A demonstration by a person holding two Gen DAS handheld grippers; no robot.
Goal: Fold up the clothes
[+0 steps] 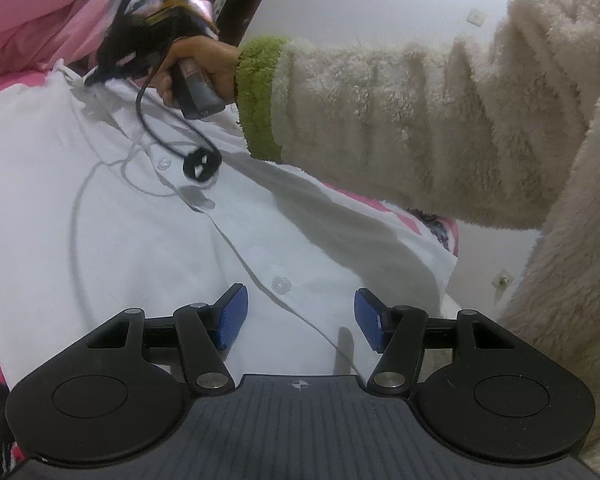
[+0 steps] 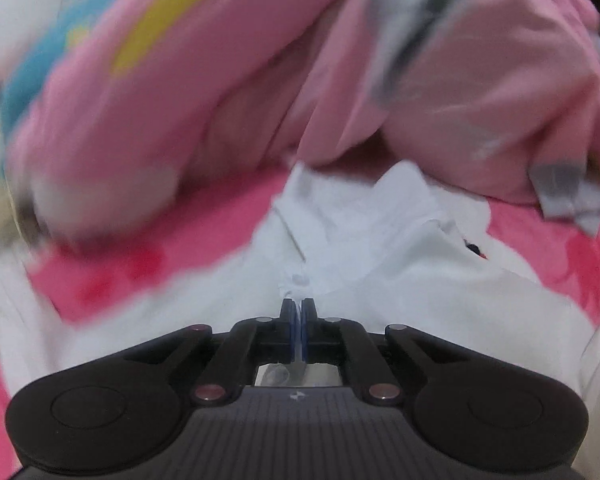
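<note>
Although a tiny red and dark emblem sits on the chest of the white shirt (image 2: 380,264) in the right wrist view, it is too small to read, and no other writing can be made out. One shirt lies spread on the pink bed cover (image 2: 204,232), collar toward a heap of pink bedding (image 2: 220,92) with yellow and blue patches. Three clear buttons (image 1: 281,285) show along its placket in the left wrist view. The left gripper (image 1: 301,318) hovers just above the lower front of the shirt, its blue-padded jaws spread wide with nothing between them. The right gripper (image 2: 299,330) has its jaws pressed together on the placket just below the collar, a thin fold of white cloth pinched between the pads. Seen from the left wrist, the person's right hand (image 1: 204,68) wraps the gripper's handle, the arm in a fluffy cream sleeve (image 1: 420,128) with a green cuff reaching across the shirt, and a black cable (image 1: 152,120) loops down onto the fabric.
</note>
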